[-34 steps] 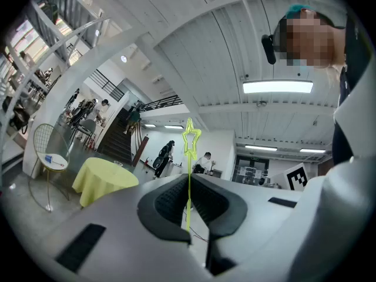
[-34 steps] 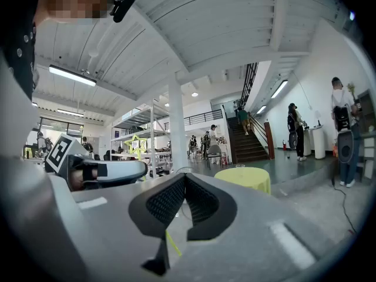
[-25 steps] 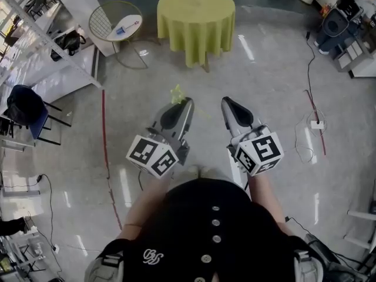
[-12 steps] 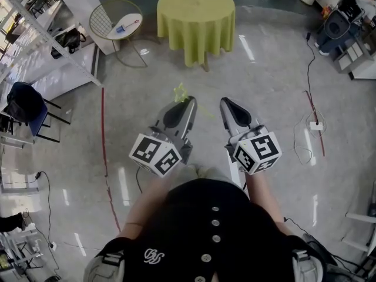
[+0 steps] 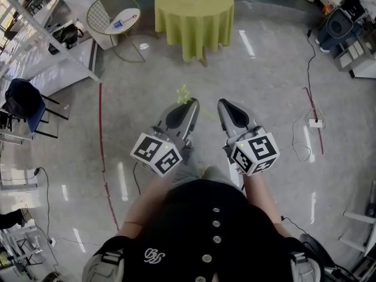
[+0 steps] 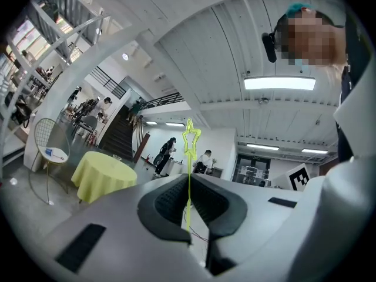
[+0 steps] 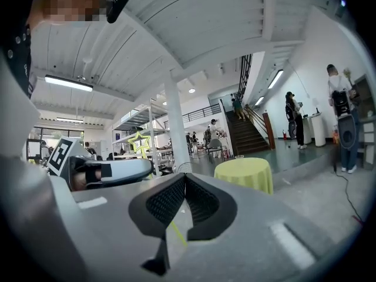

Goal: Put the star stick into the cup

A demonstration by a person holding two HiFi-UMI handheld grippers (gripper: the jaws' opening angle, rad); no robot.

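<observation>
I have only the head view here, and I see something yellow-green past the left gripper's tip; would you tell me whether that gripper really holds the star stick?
Observer: Yes. In the left gripper view, the left gripper has its jaws shut on the star stick, and the star stands up beyond the tips.
Operator: Thank you. Is the right gripper holding anything?
Observer: No. In its own view, the right gripper has its jaws together with nothing between them.
Operator: And where is the cup? I see none from here.
Observer: Something small and clear, probably the cup, stands on top of the yellow table ahead.
</observation>
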